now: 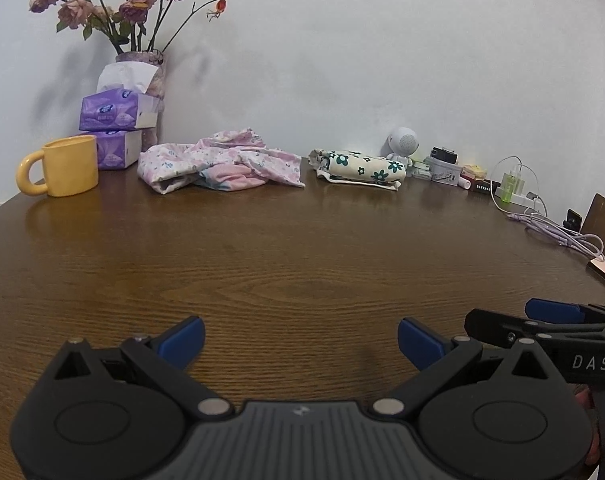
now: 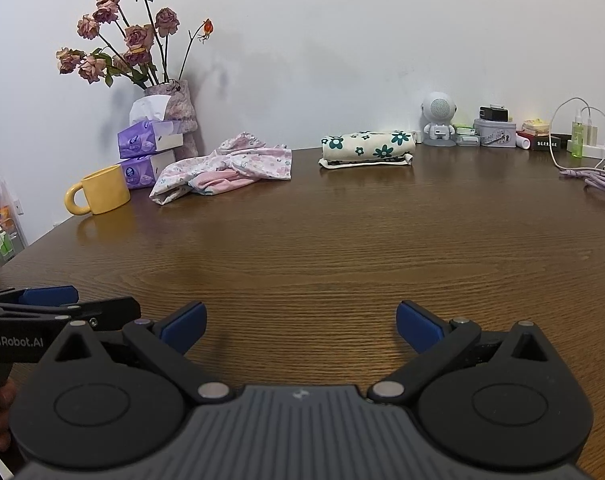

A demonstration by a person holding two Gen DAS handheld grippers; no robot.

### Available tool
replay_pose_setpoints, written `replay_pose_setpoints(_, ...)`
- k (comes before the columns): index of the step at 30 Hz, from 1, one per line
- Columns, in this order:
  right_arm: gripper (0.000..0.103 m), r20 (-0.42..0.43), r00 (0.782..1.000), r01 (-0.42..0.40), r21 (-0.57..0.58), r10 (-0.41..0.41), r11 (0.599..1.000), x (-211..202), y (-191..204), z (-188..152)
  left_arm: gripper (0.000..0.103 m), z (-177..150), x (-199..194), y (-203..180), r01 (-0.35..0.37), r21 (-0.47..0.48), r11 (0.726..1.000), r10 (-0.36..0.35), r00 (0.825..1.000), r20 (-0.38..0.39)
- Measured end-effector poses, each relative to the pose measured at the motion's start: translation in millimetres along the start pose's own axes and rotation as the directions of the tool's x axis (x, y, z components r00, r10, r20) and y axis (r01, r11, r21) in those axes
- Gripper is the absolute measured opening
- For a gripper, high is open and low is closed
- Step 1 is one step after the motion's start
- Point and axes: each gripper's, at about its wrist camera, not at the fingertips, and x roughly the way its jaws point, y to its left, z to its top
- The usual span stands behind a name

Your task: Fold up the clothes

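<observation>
Both tongs, left [image 1: 300, 340] and right [image 2: 300, 322], gape wide above bare surface [image 2: 322, 248]; crumpled pink garment [image 2: 230, 168] at 11 o'clock, yellow mug [image 2: 102, 190] beside it.

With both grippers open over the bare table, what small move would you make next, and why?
Probably reach the left gripper forward toward the crumpled pink floral garment. It lies unfolded near the yellow mug, while the green-flowered cloth beside it already looks folded. The right gripper is also empty.
</observation>
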Motion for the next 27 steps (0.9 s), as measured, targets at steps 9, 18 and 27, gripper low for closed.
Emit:
replay_pose_setpoints(9, 0.103, 0.0, 1.0, 0.001, 0.0, -0.001, 1.0, -0.5, 0.0, -0.2, 0.103, -0.4, 0.6, -0.4, 0.003, 0.001, 1.0, -0.003, 1.0, 0.0)
replay_pose_setpoints(18, 0.103, 0.0, 1.0, 0.0, 0.003, 0.0, 1.0, 0.2, -0.3, -0.5, 0.103, -1.1, -0.2, -1.5, 0.004, 0.002, 1.0, -0.004, 1.0, 0.0)
replay_pose_setpoints(27, 0.103, 0.0, 1.0, 0.001, 0.003, -0.001, 1.0, -0.5, 0.2, -1.4, 0.103, -0.9, 0.1, -1.8, 0.006, 0.003, 1.0, -0.006, 1.0, -0.001)
